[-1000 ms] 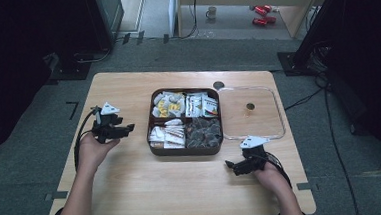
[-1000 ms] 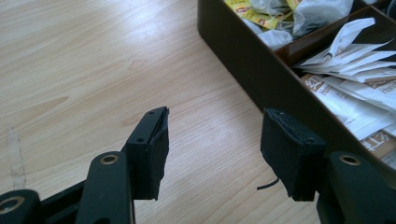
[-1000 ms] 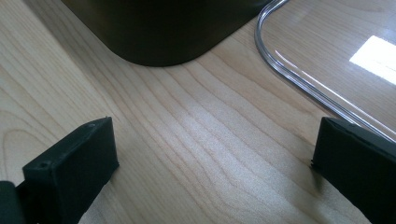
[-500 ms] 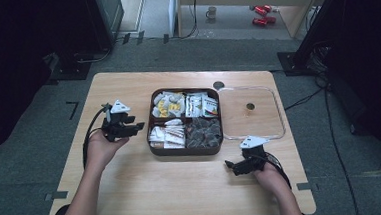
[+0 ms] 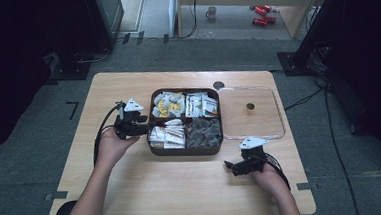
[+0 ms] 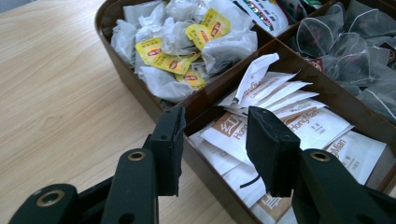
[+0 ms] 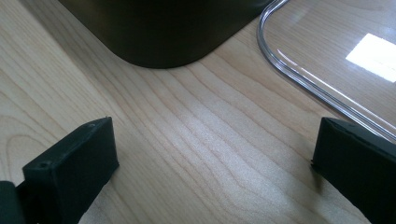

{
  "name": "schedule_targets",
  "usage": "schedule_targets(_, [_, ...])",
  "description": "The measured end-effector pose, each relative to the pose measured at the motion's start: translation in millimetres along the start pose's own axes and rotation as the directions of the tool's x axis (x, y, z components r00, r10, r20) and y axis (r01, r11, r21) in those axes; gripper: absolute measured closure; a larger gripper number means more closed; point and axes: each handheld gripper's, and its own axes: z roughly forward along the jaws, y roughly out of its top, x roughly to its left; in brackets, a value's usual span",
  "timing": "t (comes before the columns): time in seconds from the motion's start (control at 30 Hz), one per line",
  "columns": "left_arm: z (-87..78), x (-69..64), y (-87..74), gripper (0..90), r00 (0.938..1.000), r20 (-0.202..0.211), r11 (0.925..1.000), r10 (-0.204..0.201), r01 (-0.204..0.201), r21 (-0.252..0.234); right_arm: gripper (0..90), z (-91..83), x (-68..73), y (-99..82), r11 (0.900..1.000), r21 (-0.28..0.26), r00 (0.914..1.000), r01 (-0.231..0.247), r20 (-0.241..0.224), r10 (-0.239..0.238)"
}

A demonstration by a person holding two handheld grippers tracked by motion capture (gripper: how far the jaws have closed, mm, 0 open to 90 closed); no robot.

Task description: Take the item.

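Observation:
A brown box (image 5: 152, 149) with four compartments stands mid-table. It holds yellow-tagged tea bags (image 6: 187, 42), printed packets (image 5: 202, 106), white sachets (image 6: 303, 126) and dark mesh bags (image 6: 355, 42). My left gripper (image 5: 140, 126) is at the box's left wall (image 6: 140, 88). Its jaws have just been closing and stand partly apart (image 6: 217, 149), one outside the wall and one over the white sachets, with neither pad pressing on anything. My right gripper (image 5: 232, 167) rests wide open (image 7: 210, 172) on the wood by the box's near right corner (image 7: 163, 32), nothing between its jaws.
A clear lid (image 5: 267, 120) with a small knob lies flat to the right of the box, its rim (image 7: 299, 77) close to my right gripper. Bare wood stretches along the table's near edge and left side. Dark floor surrounds the table.
My left gripper has moved right, from the open table up to the box's left wall, and its jaws have narrowed. The right gripper has stayed where it was.

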Motion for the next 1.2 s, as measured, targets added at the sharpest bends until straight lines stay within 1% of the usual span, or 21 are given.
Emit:
schedule_targets(0.1, [4.2, -0.9, 0.9, 57.6, 0.9997, 0.025, 1.0, -0.004, 0.004, -0.002, 0.0, -0.4, 0.7, -0.4, 1.0, 0.001, 1.0, -0.001, -0.001, 0.001])
schedule_targets(0.33, [11.1, -2.1, 5.0, 60.5, 0.9992, 0.04, 1.0, 0.006, -0.006, 0.004, 0.0, -1.2, 2.4, -1.3, 1.0, 0.0, 1.0, -0.002, 0.0, 0.002])
schedule_targets(0.37, [14.0, -2.0, 7.2, 60.4, 0.9988, 0.049, 1.0, 0.007, -0.007, 0.005, 0.0, -1.3, 2.5, -1.3, 1.0, 0.0, 1.0, -0.002, 0.001, 0.002])
schedule_targets(0.5, [19.9, -3.0, 8.9, 61.6, 0.9984, 0.055, 0.9998, 0.012, -0.013, 0.015, 0.0, -1.5, 3.1, -1.7, 1.0, -0.001, 1.0, -0.001, 0.0, 0.001])
schedule_targets(0.53, [22.6, -4.0, 10.1, 61.9, 0.9983, 0.053, 0.9997, 0.022, -0.023, 0.009, 0.0, -1.8, 3.4, -2.0, 1.0, 0.0, 1.0, 0.0, 0.001, 0.0])
schedule_targets(0.57, [22.6, -4.0, 10.1, 61.4, 0.9983, 0.053, 0.9997, 0.022, -0.023, 0.009, 0.0, -2.0, 3.5, -2.1, 1.0, 0.0, 1.0, 0.0, 0.0, 0.0])
schedule_targets(0.6, [25.4, -4.8, 12.2, 62.9, 0.9976, 0.059, 0.9993, 0.036, -0.036, 0.005, 0.0, -2.2, 3.6, -2.3, 1.0, 0.001, 1.0, 0.001, 0.0, -0.001])
schedule_targets(0.73, [30.7, -4.6, 13.7, 64.0, 0.9971, 0.067, 0.9994, 0.035, -0.035, 0.0, 0.0, -2.7, 4.4, -2.8, 1.0, 0.001, 1.0, -0.001, -0.001, 0.001])
schedule_targets(0.77, [32.8, -4.3, 14.0, 63.1, 0.9974, 0.063, 0.9992, 0.035, -0.036, 0.018, 0.0, -2.8, 4.5, -2.9, 1.0, 0.001, 1.0, 0.0, 0.0, 0.0])
schedule_targets(0.8, [35.2, -3.6, 14.9, 60.9, 0.9973, 0.068, 0.9988, 0.028, -0.031, 0.038, 0.0, -2.9, 4.6, -3.0, 1.0, 0.001, 1.0, 0.0, -0.001, 0.0])
schedule_targets(0.83, [37.2, -2.5, 15.6, 61.7, 0.9966, 0.079, 0.9985, 0.025, -0.029, 0.046, 0.0, -3.0, 4.9, -3.1, 1.0, 0.001, 1.0, -0.002, 0.0, 0.002])
schedule_targets(0.87, [39.2, -0.8, 16.9, 63.0, 0.995, 0.099, 0.9985, 0.014, -0.019, 0.051, 0.0, -3.0, 4.9, -3.1, 1.0, 0.001, 1.0, -0.002, -0.001, 0.002])
schedule_targets(0.9, [39.2, -0.8, 16.9, 63.1, 0.995, 0.099, 0.9985, 0.014, -0.019, 0.051, 0.0, -3.0, 4.9, -3.1, 1.0, 0.001, 1.0, -0.002, -0.001, 0.002])
schedule_targets(0.93, [44.5, 4.4, 20.4, 63.2, 0.9858, 0.164, 0.9961, -0.036, 0.023, 0.085, 0.0, -3.1, 5.0, -3.2, 1.0, 0.001, 1.0, -0.002, -0.001, 0.002])
schedule_targets(0.97, [44.5, 4.4, 20.4, 63.2, 0.9858, 0.164, 0.9961, -0.036, 0.023, 0.085, 0.0, -3.1, 5.0, -3.2, 1.0, 0.001, 1.0, -0.002, -0.001, 0.002])
schedule_targets(1.0, [50.0, 7.4, 20.3, 63.9, 0.981, 0.185, 0.9949, -0.059, 0.042, 0.091, 0.0, -3.3, 5.2, -3.4, 1.0, 0.001, 1.0, -0.002, -0.001, 0.002])
schedule_targets(1.03, [50.0, 7.4, 20.3, 65.6, 0.981, 0.185, 0.9949, -0.059, 0.042, 0.091, 0.0, -3.3, 5.2, -3.4, 1.0, 0.001, 1.0, -0.002, -0.001, 0.002])
schedule_targets(1.07, [53.5, 6.4, 19.2, 66.8, 0.9876, 0.154, 0.9953, -0.029, 0.014, 0.096, 0.0, -3.5, 5.1, -3.7, 1.0, 0.001, 1.0, 0.003, -0.002, -0.003])
schedule_targets(1.1, [53.5, 6.4, 19.2, 67.0, 0.9876, 0.154, 0.9953, -0.029, 0.014, 0.096, 0.0, -3.5, 5.1, -3.7, 1.0, 0.001, 1.0, 0.003, -0.002, -0.003])
schedule_targets(1.13, [56.4, 5.0, 18.2, 69.1, 0.9924, 0.122, 0.9949, 0.011, -0.023, 0.098, 0.0, -3.6, 5.3, -3.8, 1.0, 0.0, 1.0, 0.003, -0.002, -0.003])
schedule_targets(1.2, [58.1, 3.4, 18.0, 71.3, 0.9922, 0.12, 0.9946, 0.033, -0.044, 0.094, 0.0, -3.7, 5.4, -4.0, 1.0, 0.0, 1.0, 0.003, -0.003, -0.003])
